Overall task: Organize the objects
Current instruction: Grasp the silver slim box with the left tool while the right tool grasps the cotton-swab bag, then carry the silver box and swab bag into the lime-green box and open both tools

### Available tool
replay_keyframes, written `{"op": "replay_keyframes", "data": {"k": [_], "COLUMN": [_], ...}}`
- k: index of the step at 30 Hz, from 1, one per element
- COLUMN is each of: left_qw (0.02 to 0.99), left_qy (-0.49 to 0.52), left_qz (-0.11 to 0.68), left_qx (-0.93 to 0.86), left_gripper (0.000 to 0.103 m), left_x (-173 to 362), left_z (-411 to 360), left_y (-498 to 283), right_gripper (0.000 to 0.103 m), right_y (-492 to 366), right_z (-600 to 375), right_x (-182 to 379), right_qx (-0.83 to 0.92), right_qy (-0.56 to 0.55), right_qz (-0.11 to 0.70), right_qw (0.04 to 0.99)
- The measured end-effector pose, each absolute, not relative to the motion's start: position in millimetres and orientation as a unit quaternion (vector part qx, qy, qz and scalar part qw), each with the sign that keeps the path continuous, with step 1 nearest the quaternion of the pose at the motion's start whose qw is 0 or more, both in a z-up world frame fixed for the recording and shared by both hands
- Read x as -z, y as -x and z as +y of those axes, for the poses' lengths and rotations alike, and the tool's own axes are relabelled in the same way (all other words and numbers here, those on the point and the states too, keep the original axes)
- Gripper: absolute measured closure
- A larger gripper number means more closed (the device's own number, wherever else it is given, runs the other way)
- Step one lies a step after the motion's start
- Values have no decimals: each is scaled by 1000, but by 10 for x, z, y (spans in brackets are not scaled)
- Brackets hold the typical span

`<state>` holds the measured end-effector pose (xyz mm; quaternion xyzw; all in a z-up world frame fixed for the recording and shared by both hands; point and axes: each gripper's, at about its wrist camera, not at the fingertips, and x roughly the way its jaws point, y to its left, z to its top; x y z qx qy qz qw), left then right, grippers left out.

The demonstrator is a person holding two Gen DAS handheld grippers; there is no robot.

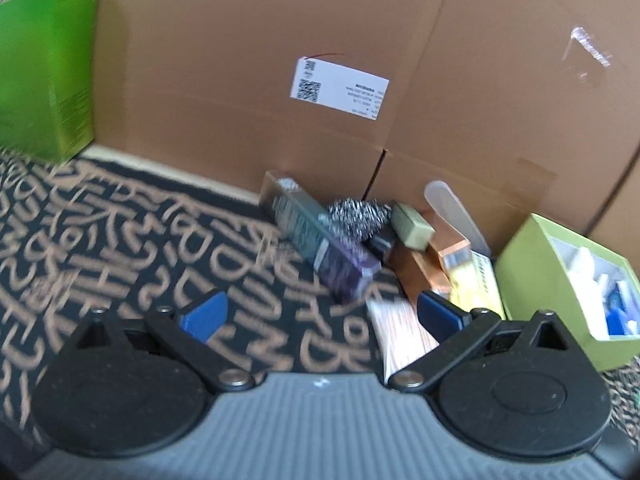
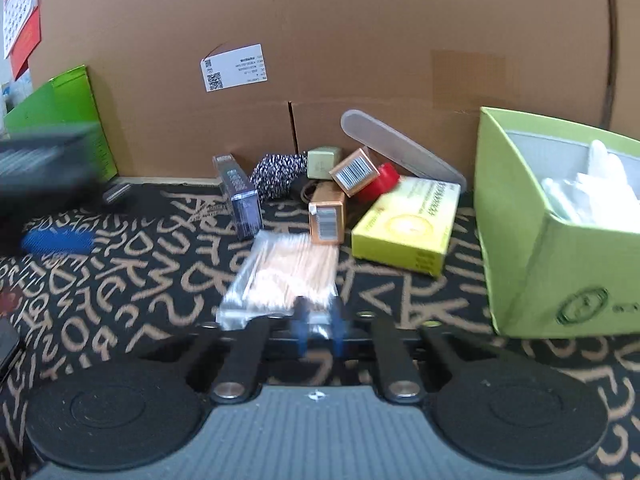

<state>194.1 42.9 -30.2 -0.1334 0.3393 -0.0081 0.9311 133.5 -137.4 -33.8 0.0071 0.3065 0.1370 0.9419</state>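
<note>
A pile of small items lies on a patterned cloth against a cardboard wall: a dark purple box (image 2: 240, 196) (image 1: 320, 240), a steel scourer (image 2: 276, 174) (image 1: 358, 216), two orange boxes (image 2: 327, 216), a yellow box (image 2: 408, 224), a clear packet of wooden sticks (image 2: 284, 276) and a grey nail file (image 2: 400, 148). My right gripper (image 2: 318, 330) has its blue fingers nearly together at the near edge of the stick packet. My left gripper (image 1: 320, 316) is open and empty, short of the purple box.
A light green open bin (image 2: 560, 248) with white items stands at the right; it also shows in the left wrist view (image 1: 560, 280). A bright green box (image 1: 48, 72) stands at the far left. The other gripper (image 2: 48, 200) appears blurred at the left of the right wrist view.
</note>
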Motion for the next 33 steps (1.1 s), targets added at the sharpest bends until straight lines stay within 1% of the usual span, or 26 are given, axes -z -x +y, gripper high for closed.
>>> {"op": "replay_keyframes", "data": {"k": [6,7,8,9,10,11,12,13,15,16,18,19,20,21,22,23,26,28,30,33], "left_qw": [918,915,913,910,908,907,906,903,899,898,898,898,898,897,895,892,881,866,851,845], "left_qy": [142,145,149,151,152,154,156,162,175,178,172,166,161,158,155,150,146,159,168,158], "left_qz": [369,375,380,385,389,391,394,398,400,400,402,403,405,406,410,415,428,439,446,447], "left_qx": [-14,-14,-11,-8,-5,0,8,14,35,46,57,61,68,75,84,96,138,178,218,248], "left_gripper": [0,1,5,11,14,20,29,33,53,59,66,68,72,74,75,75,75,75,78,77], "left_x": [426,459,487,511,531,549,564,579,601,605,592,581,568,557,550,550,539,529,534,512], "left_z": [386,387,395,405,416,433,450,470,511,524,534,537,542,554,562,564,614,660,690,687], "left_y": [-2494,-2552,-2594,-2629,-2655,-2676,-2690,-2698,-2680,-2658,-2594,-2552,-2497,-2439,-2364,-2262,-1947,-1695,-1361,-996], "right_gripper": [92,84,63,48,22,17,17,17,17,17,18,25,29,33,53,71,77,78,78,78], "right_y": [-1091,-1082,-1090,-1106,-1132,-1154,-1179,-1223,-1346,-1413,-1545,-1587,-1607,-1606,-1580,-1537,-1356,-1157,-932,-558], "right_z": [-1458,-1459,-1455,-1445,-1422,-1393,-1357,-1323,-1260,-1240,-1187,-1162,-1139,-1130,-1131,-1142,-1245,-1336,-1465,-1713], "right_x": [316,302,287,279,273,270,268,266,276,288,330,351,373,390,396,394,349,334,333,327], "right_qx": [-145,-148,-154,-159,-162,-162,-162,-163,-165,-165,-161,-158,-152,-147,-142,-141,-144,-148,-155,-163], "right_qy": [5,7,8,9,11,13,16,22,31,34,39,41,43,43,42,42,31,23,12,-15], "right_qz": [300,298,299,300,300,296,289,285,286,289,299,299,299,299,298,295,296,297,303,313], "right_qw": [943,943,942,941,940,941,943,944,944,942,940,940,941,942,943,944,944,943,940,936]}}
